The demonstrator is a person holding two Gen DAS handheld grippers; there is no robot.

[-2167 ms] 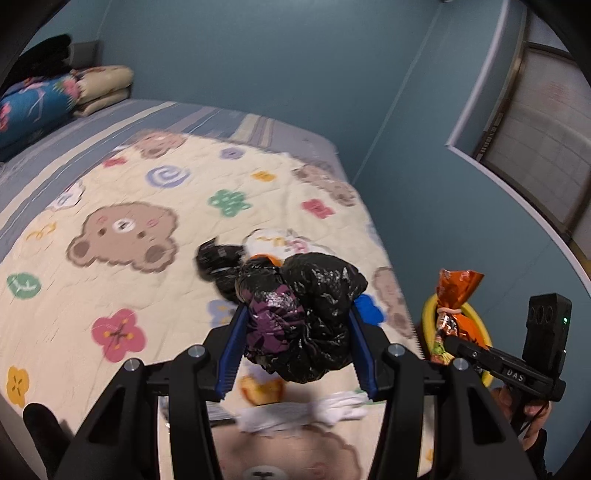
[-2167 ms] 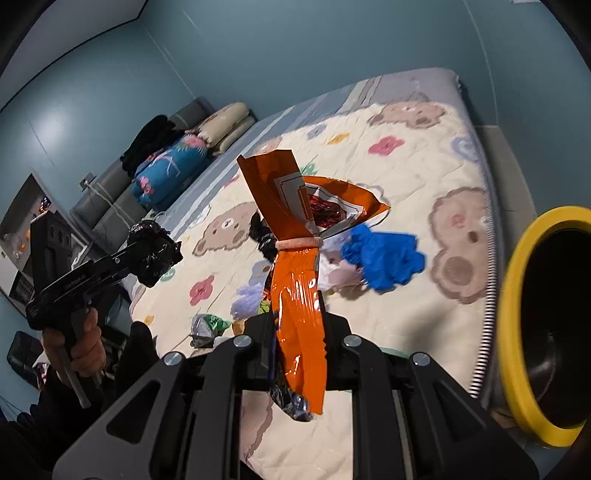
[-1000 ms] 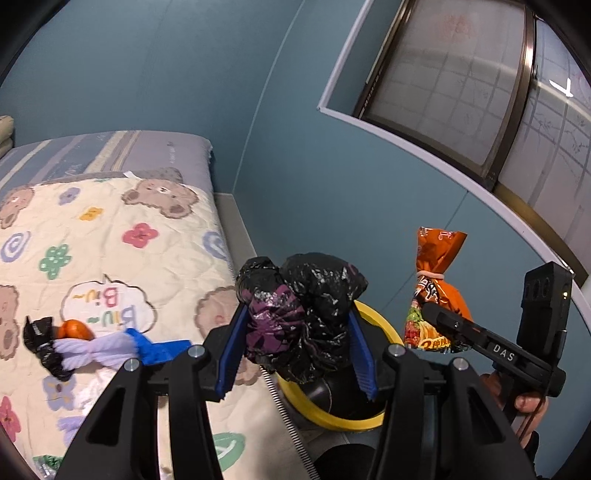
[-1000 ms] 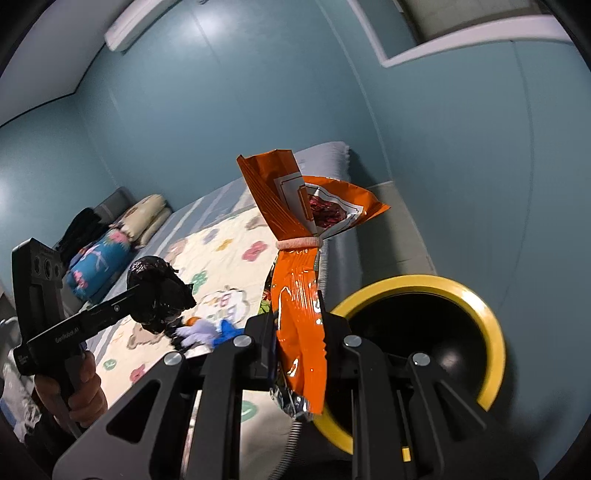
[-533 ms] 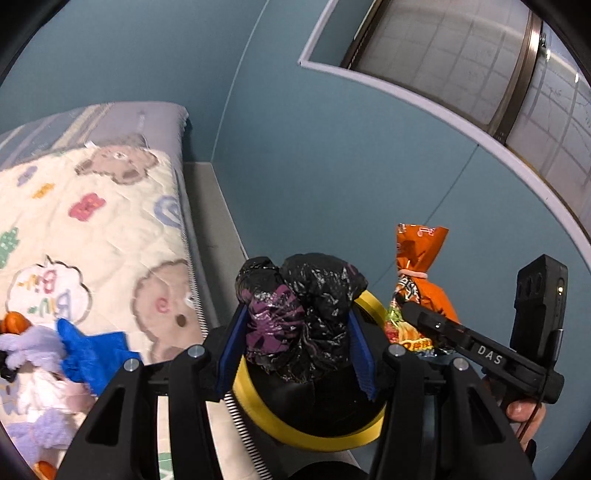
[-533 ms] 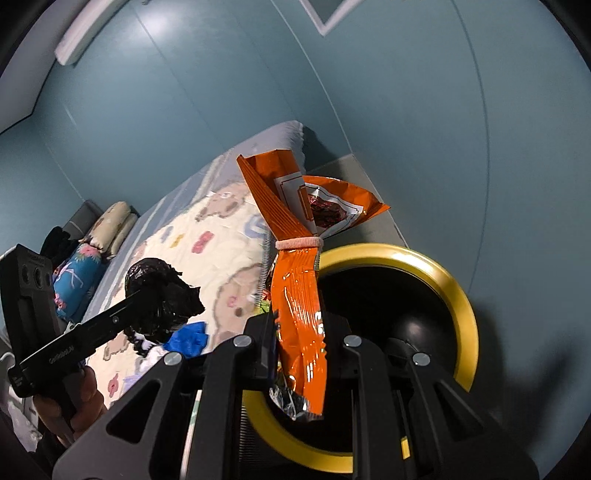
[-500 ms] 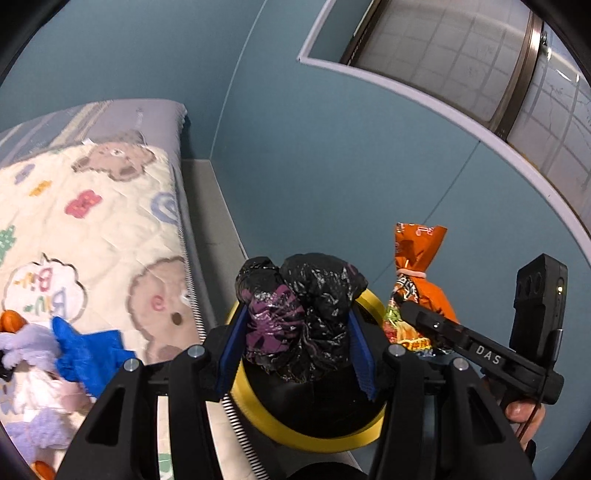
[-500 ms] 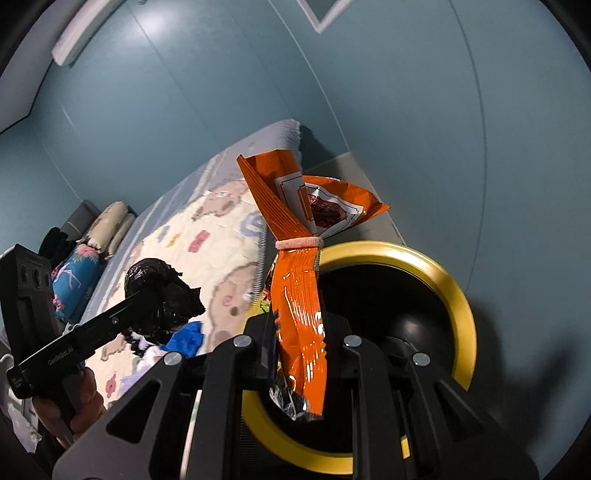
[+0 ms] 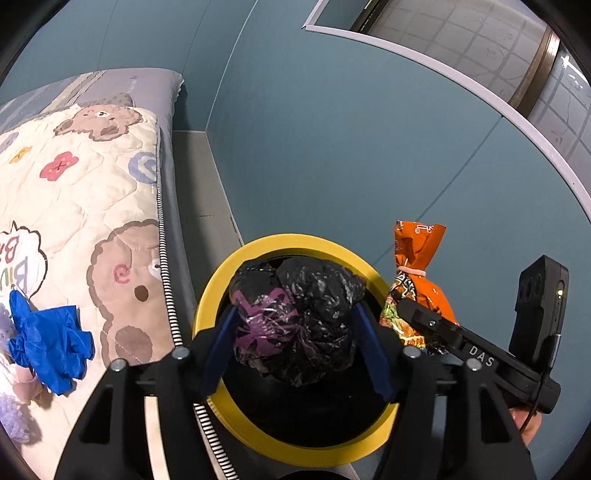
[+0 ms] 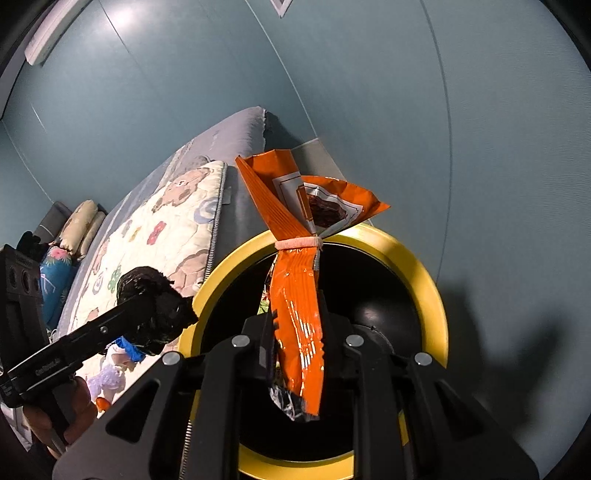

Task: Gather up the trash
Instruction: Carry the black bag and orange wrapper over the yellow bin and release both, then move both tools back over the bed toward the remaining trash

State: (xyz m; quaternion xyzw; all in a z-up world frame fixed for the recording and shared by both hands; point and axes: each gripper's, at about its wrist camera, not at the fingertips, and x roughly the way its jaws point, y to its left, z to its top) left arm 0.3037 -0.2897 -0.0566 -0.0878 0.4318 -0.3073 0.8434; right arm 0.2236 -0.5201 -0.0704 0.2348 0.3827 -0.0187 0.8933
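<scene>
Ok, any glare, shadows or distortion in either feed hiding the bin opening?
Left wrist: fisheye bends the window frame; bin interior reads black. Right wrist: soft ceiling-light glare on the wall, shadows at right, sheen on the orange snack bag; rim clear.

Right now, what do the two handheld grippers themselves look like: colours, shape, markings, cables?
Both are matte black, pistol-like tools with silver screws on the finger linkages. The left gripper has blue finger pads; the right gripper has black toothed ones. Seen from the left wrist, the right one reads "DAS" in white, carries a boxy black camera module with a green light, and trails a thin black cable. Bare fingers grip both handles.
</scene>
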